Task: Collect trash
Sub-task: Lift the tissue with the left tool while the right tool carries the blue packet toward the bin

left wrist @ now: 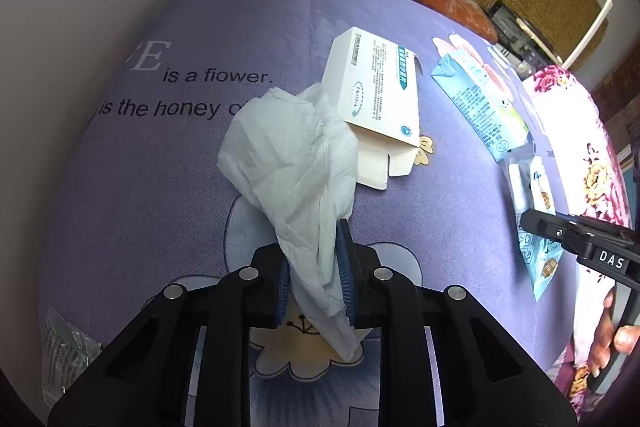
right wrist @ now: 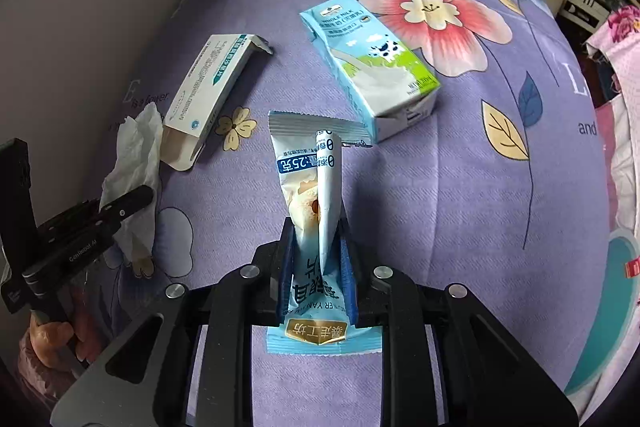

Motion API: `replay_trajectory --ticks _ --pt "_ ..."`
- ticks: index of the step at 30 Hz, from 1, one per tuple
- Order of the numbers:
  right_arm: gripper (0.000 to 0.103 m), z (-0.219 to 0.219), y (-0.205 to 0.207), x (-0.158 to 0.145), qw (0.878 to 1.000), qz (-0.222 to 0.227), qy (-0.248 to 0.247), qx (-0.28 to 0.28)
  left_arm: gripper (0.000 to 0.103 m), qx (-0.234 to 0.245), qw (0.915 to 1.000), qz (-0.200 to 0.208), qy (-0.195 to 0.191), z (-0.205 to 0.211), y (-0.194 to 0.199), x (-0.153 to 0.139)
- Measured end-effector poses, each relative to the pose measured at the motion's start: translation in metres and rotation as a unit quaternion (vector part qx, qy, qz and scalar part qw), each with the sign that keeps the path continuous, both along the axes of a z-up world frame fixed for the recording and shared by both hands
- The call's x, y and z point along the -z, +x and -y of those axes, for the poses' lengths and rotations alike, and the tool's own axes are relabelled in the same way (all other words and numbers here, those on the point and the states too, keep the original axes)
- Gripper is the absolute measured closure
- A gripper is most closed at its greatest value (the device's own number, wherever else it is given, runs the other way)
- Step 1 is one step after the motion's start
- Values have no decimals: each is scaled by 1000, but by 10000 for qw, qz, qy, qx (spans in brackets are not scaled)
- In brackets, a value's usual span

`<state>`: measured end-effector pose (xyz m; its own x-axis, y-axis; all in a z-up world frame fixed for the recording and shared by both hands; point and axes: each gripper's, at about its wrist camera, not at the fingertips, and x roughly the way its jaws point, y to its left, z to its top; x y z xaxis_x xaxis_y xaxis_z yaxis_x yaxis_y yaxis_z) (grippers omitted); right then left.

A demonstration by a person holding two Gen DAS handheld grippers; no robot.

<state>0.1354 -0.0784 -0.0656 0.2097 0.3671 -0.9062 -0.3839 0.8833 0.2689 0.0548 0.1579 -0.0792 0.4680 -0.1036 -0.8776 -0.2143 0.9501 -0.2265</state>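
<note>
- A blue-and-white snack wrapper (right wrist: 310, 211) is clamped between the blue pads of the right gripper (right wrist: 316, 279).
- A milk carton (right wrist: 372, 67) is laid on the purple floral cloth (right wrist: 460, 187) beyond it.
- A white box (right wrist: 208, 87) is seen beside a crumpled tissue (right wrist: 134, 163), near the left gripper (right wrist: 120, 205).

The bed (right wrist: 460, 167) carries a purple flower-print cover with printed lettering. Lying directly on it: an opened white carton (right wrist: 208, 83) and a blue milk carton (right wrist: 372, 67), well apart. A crumpled tissue (left wrist: 288, 167) touches the white carton.
</note>
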Motion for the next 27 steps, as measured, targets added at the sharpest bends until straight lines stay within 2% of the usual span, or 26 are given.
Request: replay_trajectory --ticks 4,12,19,27 --pt "83 30 -12 0 9994 -58 177 290 82 227 9996 44 -135 19 -9 -12" --pt "83 91 -28 -6 9959 -19 473 776 82 964 9949 44 -307 85 -4 -30" --pt "83 141 -39 -16 9902 130 733 1179 82 1695 9855 5 -89 165 5 -35" --pt "83 221 -56 -18 9771 271 943 1887 82 2326 9724 -87 134 248 26 -38"
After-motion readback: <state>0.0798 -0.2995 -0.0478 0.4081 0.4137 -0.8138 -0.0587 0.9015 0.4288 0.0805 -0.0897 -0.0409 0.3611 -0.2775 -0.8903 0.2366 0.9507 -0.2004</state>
